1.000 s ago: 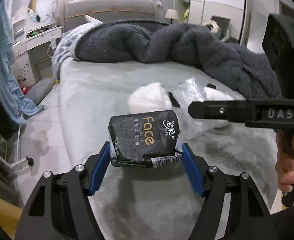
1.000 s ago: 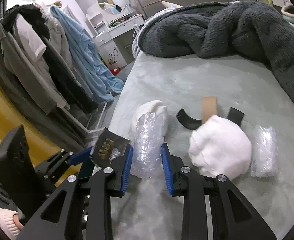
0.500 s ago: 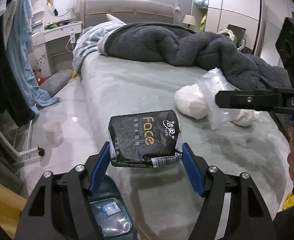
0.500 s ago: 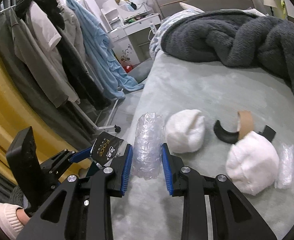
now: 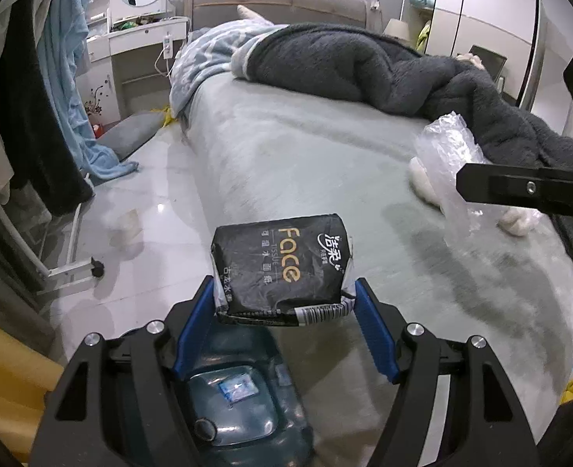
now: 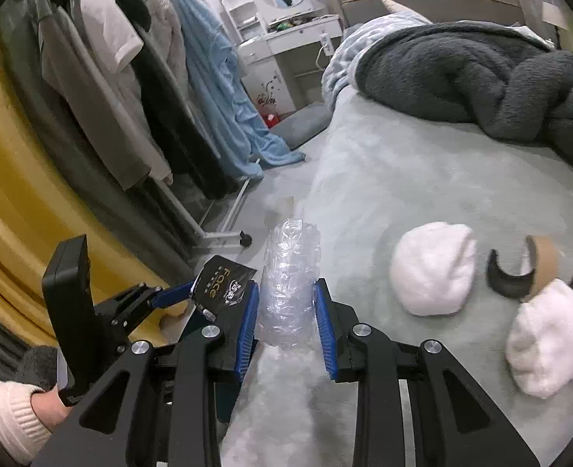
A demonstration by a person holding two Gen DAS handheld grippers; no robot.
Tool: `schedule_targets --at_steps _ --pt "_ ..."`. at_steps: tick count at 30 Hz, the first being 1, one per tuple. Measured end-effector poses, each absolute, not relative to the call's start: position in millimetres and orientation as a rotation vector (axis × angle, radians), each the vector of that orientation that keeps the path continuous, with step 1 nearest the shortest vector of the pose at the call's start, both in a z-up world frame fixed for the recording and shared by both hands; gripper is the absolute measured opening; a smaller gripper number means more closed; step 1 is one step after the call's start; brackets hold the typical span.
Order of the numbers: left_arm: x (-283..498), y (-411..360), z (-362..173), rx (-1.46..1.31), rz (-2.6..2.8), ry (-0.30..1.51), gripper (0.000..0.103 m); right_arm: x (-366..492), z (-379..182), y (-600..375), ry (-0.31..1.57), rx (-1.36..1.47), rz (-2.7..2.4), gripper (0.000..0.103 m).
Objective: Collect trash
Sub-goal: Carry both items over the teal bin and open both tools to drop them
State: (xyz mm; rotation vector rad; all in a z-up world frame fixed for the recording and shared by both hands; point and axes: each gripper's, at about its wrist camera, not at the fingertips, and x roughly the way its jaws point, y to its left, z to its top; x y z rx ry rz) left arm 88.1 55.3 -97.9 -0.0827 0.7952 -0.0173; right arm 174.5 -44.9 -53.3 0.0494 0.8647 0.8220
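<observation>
My left gripper (image 5: pixel 284 303) pinches a crumpled black tissue packet with gold "Face" lettering (image 5: pixel 282 264) between its blue pads, held off the edge of the pale grey bed (image 5: pixel 325 163) above a translucent blue-green plastic bin (image 5: pixel 243 401) — something pale lies inside, too blurred to name. My right gripper (image 6: pixel 286 311) clamps an upright roll of clear bubble wrap (image 6: pixel 292 272) over the bed's edge — two fluffy white wads (image 6: pixel 434 272) lie on the cover.

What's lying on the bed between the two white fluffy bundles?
Right wrist view: between the nearer white bundle and farther one lie a black curved piece and cardboard strip.
</observation>
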Motion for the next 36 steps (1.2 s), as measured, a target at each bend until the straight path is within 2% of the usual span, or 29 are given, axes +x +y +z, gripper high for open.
schedule_targets --at_steps 13,36 --pt "85 91 -123 -0.093 -0.01 0.935 0.073 166 -65 13 0.913 -0.026 0.886 0.03" --pt "65 158 -189 -0.194 0.07 1.243 0.073 155 -119 117 1.088 -0.21 0.92 0.03"
